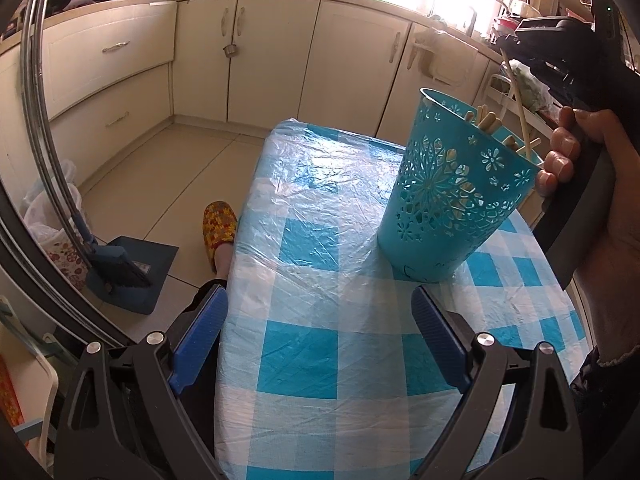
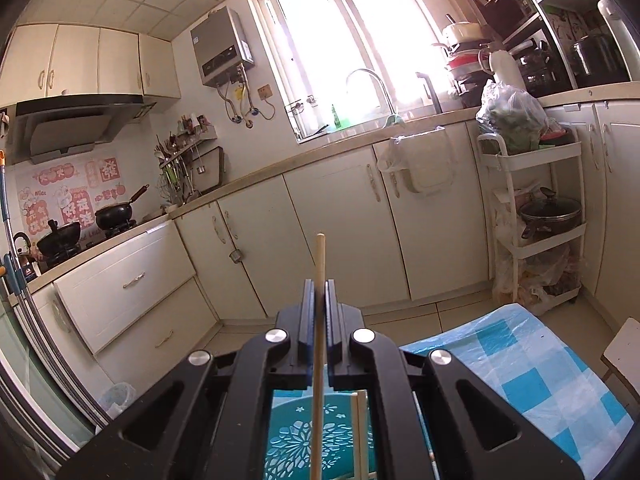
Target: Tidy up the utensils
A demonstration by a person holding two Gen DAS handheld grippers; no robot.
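Right gripper (image 2: 319, 298) clamps a wooden chopstick (image 2: 319, 320) above the turquoise utensil holder (image 1: 452, 196); left gripper (image 1: 320, 320) hovers wide open over the checkered worktop (image 1: 304, 240).

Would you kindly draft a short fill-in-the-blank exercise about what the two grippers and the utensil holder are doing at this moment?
1. The right gripper is shut on a single wooden ____.
2. The turquoise holder stands on a table covered with a blue-and-white ____ cloth.
3. The left gripper is ____ and grips nothing.
4. The chopstick hangs above the ____.

Missing words: chopstick; checked; open; holder
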